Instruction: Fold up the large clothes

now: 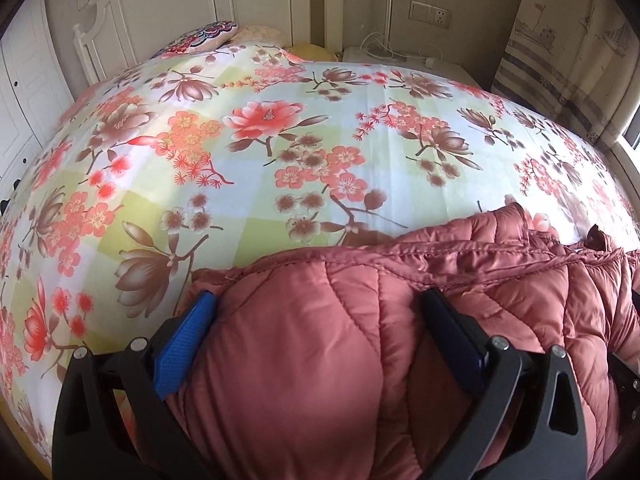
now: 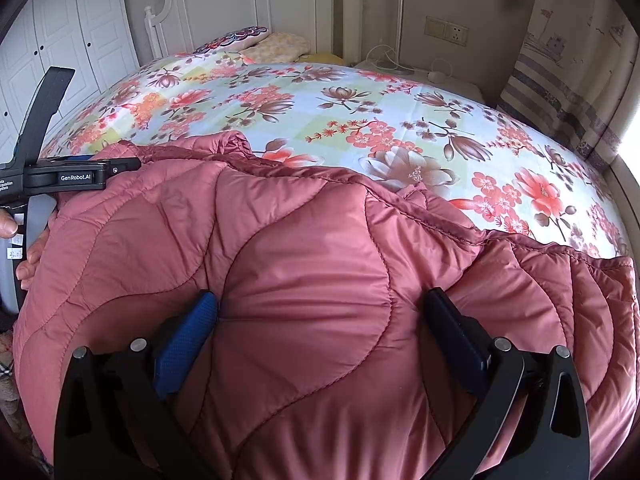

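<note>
A puffy, quilted dusty-pink down jacket (image 1: 500, 280) lies at the near edge of a bed with a floral sheet (image 1: 280, 140). My left gripper (image 1: 318, 312) is open, its blue-padded fingers wide apart with a bulge of jacket filling the gap. In the right wrist view the jacket (image 2: 300, 220) spreads across the lower frame. My right gripper (image 2: 320, 312) is likewise open, and padded fabric swells between its fingers. The left gripper's black housing (image 2: 76, 176) shows at the far left, held by a hand (image 2: 28, 256), at the jacket's left end.
The floral sheet (image 2: 360, 100) stretches away beyond the jacket. Pillows (image 1: 208, 36) lie by a white headboard (image 1: 168, 4). A white bedside stand (image 1: 404, 60) with cables is at the back right. A wardrobe (image 2: 68, 40) stands left, a curtain (image 2: 560, 80) right.
</note>
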A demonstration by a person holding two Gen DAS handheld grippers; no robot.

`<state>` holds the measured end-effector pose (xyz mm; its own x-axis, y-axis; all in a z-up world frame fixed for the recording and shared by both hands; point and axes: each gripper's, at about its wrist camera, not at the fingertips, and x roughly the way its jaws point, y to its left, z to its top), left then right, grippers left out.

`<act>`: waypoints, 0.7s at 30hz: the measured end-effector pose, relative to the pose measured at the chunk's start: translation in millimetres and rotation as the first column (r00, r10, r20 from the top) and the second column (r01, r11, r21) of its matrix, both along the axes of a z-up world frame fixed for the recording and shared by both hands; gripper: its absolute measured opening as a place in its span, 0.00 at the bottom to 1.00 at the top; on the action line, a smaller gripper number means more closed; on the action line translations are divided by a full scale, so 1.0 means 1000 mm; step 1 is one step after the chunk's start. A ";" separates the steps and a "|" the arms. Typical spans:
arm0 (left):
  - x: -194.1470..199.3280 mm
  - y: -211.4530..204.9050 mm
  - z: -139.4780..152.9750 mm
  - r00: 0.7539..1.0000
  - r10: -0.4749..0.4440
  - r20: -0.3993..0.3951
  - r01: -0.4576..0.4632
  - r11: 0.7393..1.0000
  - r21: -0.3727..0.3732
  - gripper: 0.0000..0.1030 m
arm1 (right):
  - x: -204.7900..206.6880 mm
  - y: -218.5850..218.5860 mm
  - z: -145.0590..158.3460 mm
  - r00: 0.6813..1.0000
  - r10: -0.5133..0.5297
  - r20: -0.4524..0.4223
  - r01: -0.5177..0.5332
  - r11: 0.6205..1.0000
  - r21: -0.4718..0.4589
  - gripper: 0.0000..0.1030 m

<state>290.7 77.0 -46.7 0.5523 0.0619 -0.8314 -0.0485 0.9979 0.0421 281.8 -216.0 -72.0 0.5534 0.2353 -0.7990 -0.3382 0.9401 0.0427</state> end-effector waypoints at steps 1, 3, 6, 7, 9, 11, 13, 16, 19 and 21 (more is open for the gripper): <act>0.001 -0.002 0.004 1.000 0.001 -0.005 -0.001 1.000 0.008 0.98 | 0.000 0.000 0.000 1.000 0.000 -0.001 0.000 1.000 0.001 0.96; 0.004 0.012 0.013 1.000 0.002 0.019 -0.002 1.000 0.021 0.98 | 0.000 0.000 0.000 1.000 -0.001 -0.001 0.001 1.000 0.001 0.96; 0.007 0.024 0.024 0.998 0.034 0.052 -0.036 0.998 0.043 0.98 | 0.000 0.000 0.000 1.000 -0.001 -0.001 0.001 1.000 0.001 0.96; 0.010 0.030 0.023 0.998 0.050 0.047 -0.052 0.998 0.032 0.98 | 0.000 0.000 0.000 1.000 -0.001 -0.001 0.001 1.000 0.001 0.96; 0.014 0.045 0.011 0.997 0.081 0.010 -0.081 0.996 -0.044 0.98 | 0.000 0.000 0.000 1.000 -0.001 -0.001 0.001 1.000 0.002 0.96; 0.017 0.055 -0.006 0.995 0.092 -0.033 -0.096 0.986 -0.133 0.98 | 0.000 0.000 0.000 1.000 0.000 0.000 0.000 1.000 0.003 0.96; 0.016 0.060 -0.011 0.994 0.100 -0.040 -0.106 0.976 -0.193 0.98 | 0.000 0.000 0.000 1.000 0.000 0.000 0.000 1.000 0.002 0.96; 0.017 0.055 -0.012 0.994 0.096 -0.045 -0.102 0.980 -0.171 0.98 | 0.000 -0.001 0.000 1.000 -0.001 0.000 0.001 1.000 0.004 0.96; 0.013 0.055 -0.007 0.994 0.107 -0.029 -0.110 0.981 -0.161 0.98 | 0.000 0.000 0.000 1.000 -0.001 0.000 0.001 1.000 0.005 0.96; 0.003 0.054 0.010 0.991 0.130 0.029 -0.126 0.985 -0.121 0.98 | 0.000 0.000 0.000 1.000 -0.001 -0.001 0.001 1.000 0.005 0.96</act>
<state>294.0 131.2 -37.1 0.5766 0.0364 -0.8162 -0.1754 0.9812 -0.0802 281.4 -216.1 -71.8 0.5530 0.2387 -0.7982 -0.3372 0.9402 0.0476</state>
